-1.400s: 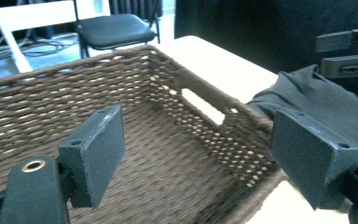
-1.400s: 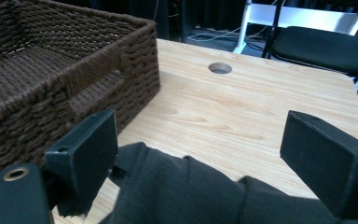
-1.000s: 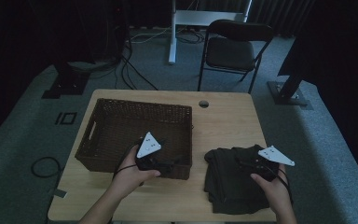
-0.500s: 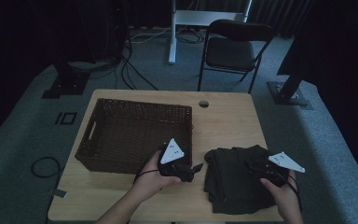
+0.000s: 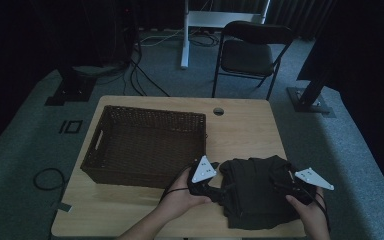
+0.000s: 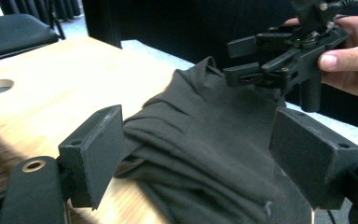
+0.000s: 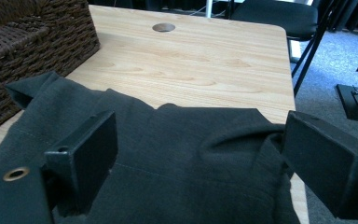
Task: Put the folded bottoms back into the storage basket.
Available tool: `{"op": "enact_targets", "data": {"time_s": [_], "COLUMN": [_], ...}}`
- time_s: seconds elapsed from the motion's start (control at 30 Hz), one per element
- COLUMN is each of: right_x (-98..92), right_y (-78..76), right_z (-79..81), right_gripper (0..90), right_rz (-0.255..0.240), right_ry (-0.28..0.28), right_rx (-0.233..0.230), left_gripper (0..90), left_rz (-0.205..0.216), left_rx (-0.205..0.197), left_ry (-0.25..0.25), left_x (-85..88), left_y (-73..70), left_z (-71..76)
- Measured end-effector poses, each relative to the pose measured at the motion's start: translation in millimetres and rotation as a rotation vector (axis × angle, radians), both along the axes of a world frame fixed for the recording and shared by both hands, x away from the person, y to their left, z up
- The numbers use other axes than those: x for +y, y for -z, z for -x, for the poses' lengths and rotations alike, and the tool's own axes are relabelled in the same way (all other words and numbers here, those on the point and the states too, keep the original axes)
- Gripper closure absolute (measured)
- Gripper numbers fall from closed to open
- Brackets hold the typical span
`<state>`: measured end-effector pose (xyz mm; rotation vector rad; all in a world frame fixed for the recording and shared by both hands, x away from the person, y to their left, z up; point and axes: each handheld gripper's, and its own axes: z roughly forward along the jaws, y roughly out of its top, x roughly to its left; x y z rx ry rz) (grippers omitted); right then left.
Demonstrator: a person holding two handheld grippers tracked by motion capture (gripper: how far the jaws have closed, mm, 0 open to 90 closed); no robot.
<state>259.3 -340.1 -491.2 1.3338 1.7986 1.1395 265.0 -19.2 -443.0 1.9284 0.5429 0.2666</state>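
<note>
- left gripper (image 5: 214, 189) sitting at the near edge of the table (image 5: 245, 130), jaws spread wide and holding nothing, aimed at the left side of the dark garment (image 5: 257, 192)
- in the left gripper view the garment (image 6: 214, 154) is lying between and just ahead of the wide jaws of the left gripper (image 6: 205, 154), folds bunching near the left pad; touching or not, cannot tell
- right gripper (image 5: 289, 184) resting over the garment's right side, jaws also wide, gripping nothing
- in the right gripper view the garment (image 7: 177, 163) is spreading under and ahead of the right gripper (image 7: 200, 163), a raised fold sitting just beside the right pad
- right gripper (image 6: 279, 65) and right hand (image 6: 349, 51) showing past the garment in the left gripper view, across from the left jaws
- wicker basket (image 5: 145, 145) standing just beyond the left gripper, left of the garment, its corner (image 7: 32, 42) near the cloth
- round hole (image 5: 218, 111) in the table farther out, well apart from both grippers
- folding chair (image 5: 250, 52) standing on the floor beyond the table
</note>
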Motion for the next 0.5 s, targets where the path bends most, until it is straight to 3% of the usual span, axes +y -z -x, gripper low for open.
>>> {"op": "enact_targets", "data": {"time_s": [0.13,0.3,0.4,0.47,0.5], "right_x": [-7.7,-15.1,-18.9,-21.5,-22.8], "right_y": [4.9,11.0,15.0,18.2,19.7], "right_z": [2.7,4.3,5.5,5.9,6.2], "right_gripper": [10.9,10.9,10.9,10.9,10.9], "right_rz": [0.004,0.011,0.012,0.011,0.009], "right_ry": [0.009,0.014,0.018,0.024,0.026], "right_rx": [0.006,0.015,0.021,0.028,0.031], "left_gripper": [19.0,18.9,18.9,18.9,18.9], "left_rz": [-0.013,-0.059,-0.075,-0.032,-0.022], "left_rx": [0.025,0.040,-0.009,-0.029,-0.037], "left_ry": [0.008,-0.002,-0.023,-0.058,-0.049], "left_x": [-13.8,-24.3,-29.0,-30.9,-31.8], "left_y": [13.7,36.5,42.5,39.8,37.9], "left_z": [1.0,-0.3,0.8,2.7,3.2]}}
